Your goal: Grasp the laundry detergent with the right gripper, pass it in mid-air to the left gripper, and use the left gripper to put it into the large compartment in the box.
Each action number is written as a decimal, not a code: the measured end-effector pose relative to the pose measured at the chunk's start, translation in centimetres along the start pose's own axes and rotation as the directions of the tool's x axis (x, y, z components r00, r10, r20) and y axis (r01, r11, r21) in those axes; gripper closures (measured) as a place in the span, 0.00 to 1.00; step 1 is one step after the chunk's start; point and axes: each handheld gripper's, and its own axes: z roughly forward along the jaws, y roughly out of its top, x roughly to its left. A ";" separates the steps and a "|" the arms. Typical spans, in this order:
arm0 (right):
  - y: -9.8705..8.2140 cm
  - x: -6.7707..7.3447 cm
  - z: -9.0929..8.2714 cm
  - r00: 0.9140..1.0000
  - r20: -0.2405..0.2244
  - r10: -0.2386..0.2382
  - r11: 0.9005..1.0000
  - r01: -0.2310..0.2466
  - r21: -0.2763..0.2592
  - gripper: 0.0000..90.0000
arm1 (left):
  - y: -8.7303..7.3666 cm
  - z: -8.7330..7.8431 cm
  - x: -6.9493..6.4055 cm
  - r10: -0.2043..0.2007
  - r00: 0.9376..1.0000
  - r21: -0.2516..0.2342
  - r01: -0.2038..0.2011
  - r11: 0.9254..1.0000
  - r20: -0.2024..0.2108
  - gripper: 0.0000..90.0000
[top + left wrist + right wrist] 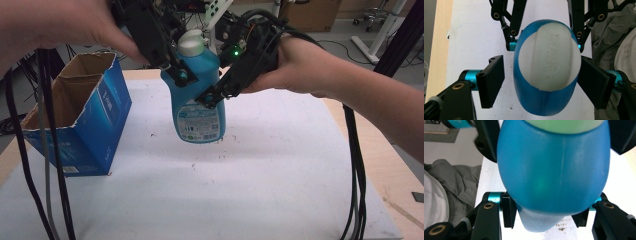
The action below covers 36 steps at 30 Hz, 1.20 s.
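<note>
The blue bottle (197, 95) hangs in the air above the white worktop (260, 165), just right of the open blue carton (80, 115), and both grippers are on it. The right gripper (212, 97) has its jaws clenched on the bottle's body below the shoulder; in the right gripper view the blue body (554, 170) bulges between the two pads, and both press into its sides. That grip looks like the one carrying the weight.

The left gripper (176, 72) comes in from the top, at the shoulder of the bottle near the pale cap (192, 42). In the left gripper view its jaws flank the cap (549, 55) and the blue shoulder: the right-hand pad (596, 85) sits against the bottle's edge, but the left-hand pad (491, 80) stands off, a clear strip of white worktop showing between it and the bottle. So those jaws are part-way in, around the bottle and not yet clamped on it.

As for progress, the lift is done: the bottle's base is off the worktop and it hangs roughly upright, label facing the high view. The carton stands open and looks empty as far as its visible inside goes. What seems left, judging by the layout, is for the left jaws to finish closing or let go, then the carry across and the lowering into the carton.
</note>
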 end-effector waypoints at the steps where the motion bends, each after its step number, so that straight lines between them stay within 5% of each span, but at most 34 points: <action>1: 0.0 0.0 0.0 1.000 0.000 0.000 1.000 0.000 -0.002 0.52 | 0.0 0.0 0.0 -0.002 1.000 -0.001 0.002 1.000 0.000 0.28; 36: 0.1 0.1 -0.3 1.000 0.007 -0.001 1.000 0.001 0.000 0.52 | 0.7 0.8 -0.2 0.012 1.000 0.050 -0.012 0.999 -0.001 0.38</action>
